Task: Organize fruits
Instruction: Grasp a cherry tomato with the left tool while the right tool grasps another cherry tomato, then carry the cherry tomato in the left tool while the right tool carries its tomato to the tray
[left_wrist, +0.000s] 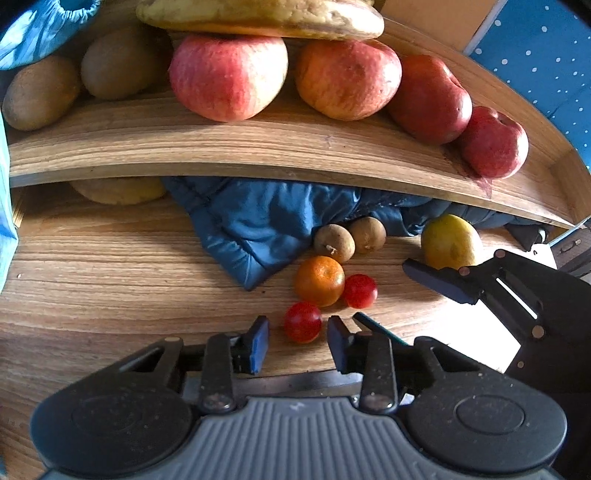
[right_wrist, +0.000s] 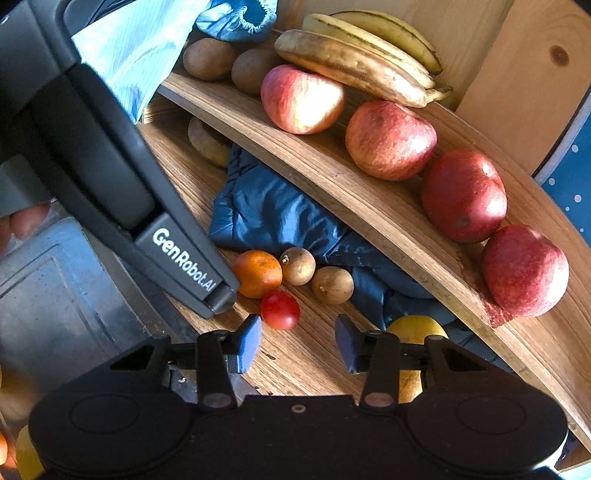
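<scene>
Shelf (left_wrist: 258, 147) of wood, upper tier, carries the large fruit in a row. Counted there: four apples, two paler pink-yellow ones (left_wrist: 227, 75) toward the middle and two dark red ones (left_wrist: 493, 142) at the right end; two kiwis (left_wrist: 40, 92) at the left end; bananas (right_wrist: 354, 62) behind the apples, three visible from the right wrist camera, skins browned.

Lower board (left_wrist: 110, 277) under the shelf holds the small fruit, loose, beside a crumpled blue quilted cloth (left_wrist: 251, 225). Counted: one mandarin (left_wrist: 319, 280); two small brown round fruits (left_wrist: 334, 243) just behind it, touching each other; two small red fruits, one (left_wrist: 360, 291) touching the mandarin, the other (left_wrist: 303, 322) nearer the camera; one yellow-green fruit (left_wrist: 448, 242) to the right. A pale yellowish fruit (left_wrist: 118, 190) sits half hidden under the shelf edge, kind not clear.

Left gripper (left_wrist: 298, 339): jaws partly closed, the nearer red fruit sits between the blue pads with a sliver of gap on each side; pads not seen pressing it.

Right gripper (right_wrist: 298, 345): jaws partly open, nothing between them but bare board; the other red fruit (right_wrist: 280, 309) lies just beyond its left pad.

Writing: "GenRobot.AI" in white on the left gripper's dark body (right_wrist: 184, 260), read from the right wrist camera.
</scene>
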